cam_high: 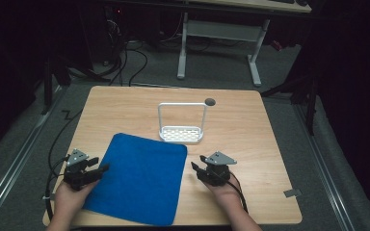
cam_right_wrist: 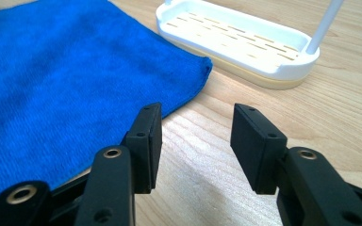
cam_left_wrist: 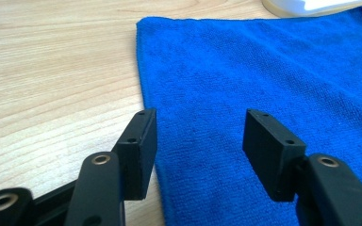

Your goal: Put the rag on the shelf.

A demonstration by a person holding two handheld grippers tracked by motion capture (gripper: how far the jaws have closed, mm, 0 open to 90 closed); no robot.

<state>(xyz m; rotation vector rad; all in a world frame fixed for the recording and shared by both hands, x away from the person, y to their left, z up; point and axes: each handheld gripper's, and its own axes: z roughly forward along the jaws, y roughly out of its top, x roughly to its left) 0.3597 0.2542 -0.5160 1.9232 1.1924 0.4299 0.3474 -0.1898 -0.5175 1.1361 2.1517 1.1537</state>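
- Lying flat on the wooden table (cam_high: 250, 120), one blue cloth (cam_high: 139, 179) sits at the near left, slightly skewed
- One white rack (cam_high: 181, 126) with a slotted base stands just beyond the cloth's far corner
- Left gripper (cam_left_wrist: 198, 141) and right gripper (cam_right_wrist: 195, 141) flank the cloth, jaws apart, holding nothing

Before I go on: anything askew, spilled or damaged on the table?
Nothing spilled or damaged. The blue cloth lies flat but skewed to the table edges, its near edge overhanging the front. The white rack stands upright.
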